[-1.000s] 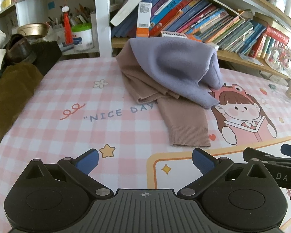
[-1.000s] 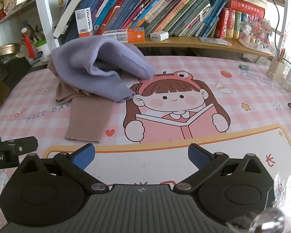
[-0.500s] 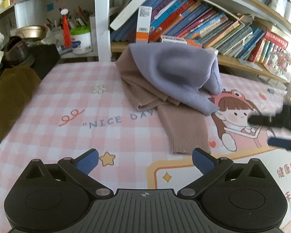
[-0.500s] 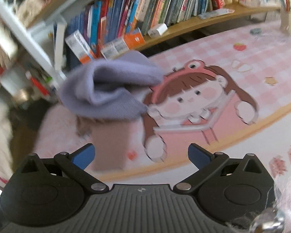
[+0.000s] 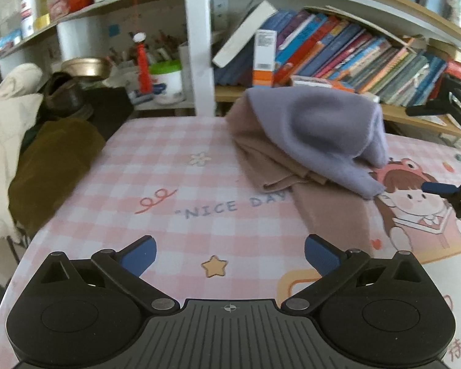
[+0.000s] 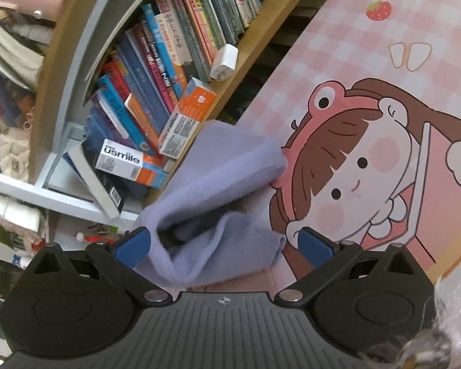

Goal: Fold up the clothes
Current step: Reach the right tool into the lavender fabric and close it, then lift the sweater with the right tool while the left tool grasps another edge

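Now right claw [image 6: 224,243] tilted, closer over lilac garment [image 6: 218,203], jaws apart

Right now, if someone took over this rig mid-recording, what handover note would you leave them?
Left gripper: open, empty, low over the pink checked table mat.
Right gripper: open, tilted, fingers straddling the lavender garment's near edge, not closed.
The lavender garment lies crumpled on top of the tan sweater, by the bookshelf.
Done: nothing folded.
Left: grip the lavender piece, lift it off, spread it, fold; then the tan one.
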A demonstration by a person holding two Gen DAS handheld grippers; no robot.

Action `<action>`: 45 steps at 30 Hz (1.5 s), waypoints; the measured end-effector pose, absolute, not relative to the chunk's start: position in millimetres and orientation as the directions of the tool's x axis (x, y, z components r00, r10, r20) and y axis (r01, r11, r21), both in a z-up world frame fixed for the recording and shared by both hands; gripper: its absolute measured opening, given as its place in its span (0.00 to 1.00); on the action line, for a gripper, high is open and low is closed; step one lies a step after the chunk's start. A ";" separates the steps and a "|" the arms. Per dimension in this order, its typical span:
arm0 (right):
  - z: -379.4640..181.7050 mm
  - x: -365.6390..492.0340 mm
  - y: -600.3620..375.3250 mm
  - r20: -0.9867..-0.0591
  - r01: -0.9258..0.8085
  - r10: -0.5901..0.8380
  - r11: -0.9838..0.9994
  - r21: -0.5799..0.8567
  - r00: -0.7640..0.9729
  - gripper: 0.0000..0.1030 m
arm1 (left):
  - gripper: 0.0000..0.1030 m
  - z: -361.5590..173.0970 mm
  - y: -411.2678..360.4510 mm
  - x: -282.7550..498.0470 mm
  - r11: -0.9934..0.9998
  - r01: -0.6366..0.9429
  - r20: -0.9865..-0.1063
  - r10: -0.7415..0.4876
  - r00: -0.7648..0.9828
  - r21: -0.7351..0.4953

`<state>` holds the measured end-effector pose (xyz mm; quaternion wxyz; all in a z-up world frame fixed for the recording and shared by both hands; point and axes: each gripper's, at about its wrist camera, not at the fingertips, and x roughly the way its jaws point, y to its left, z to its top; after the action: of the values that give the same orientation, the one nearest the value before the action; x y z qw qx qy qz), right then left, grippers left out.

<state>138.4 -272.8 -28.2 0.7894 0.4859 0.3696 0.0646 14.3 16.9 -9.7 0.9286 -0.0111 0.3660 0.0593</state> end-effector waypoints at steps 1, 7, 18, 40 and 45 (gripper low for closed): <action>-29.3 140.9 -272.2 -0.517 0.253 0.469 0.516 0.819 0.716 1.00 | 1.00 -10.7 18.7 15.2 0.991 -0.128 -0.685 0.109 0.720 0.022; -43.4 157.0 -260.6 -0.481 0.253 0.534 0.444 0.860 0.696 0.86 | 1.00 -13.1 23.3 14.9 0.994 -0.112 -0.685 0.070 0.726 -0.017; -49.5 210.5 -236.0 -0.385 0.252 0.556 0.303 0.919 0.737 0.40 | 1.00 -7.3 28.1 4.5 0.996 -0.084 -0.652 0.064 0.755 0.000; 52.0 83.8 -217.9 -0.217 -0.194 0.703 0.454 0.870 0.677 0.10 | 1.00 24.8 -36.6 10.1 0.988 0.140 -0.540 -0.080 0.838 0.071; 40.6 48.5 -225.1 -0.242 -0.178 0.716 0.458 0.871 0.655 0.10 | 1.00 20.2 -53.3 2.6 0.986 0.162 -0.550 -0.108 0.828 0.050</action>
<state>48.5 -225.1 40.6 0.7968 0.4387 0.3065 0.2806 2.6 -53.3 20.2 0.9549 0.0472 0.2844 -0.0707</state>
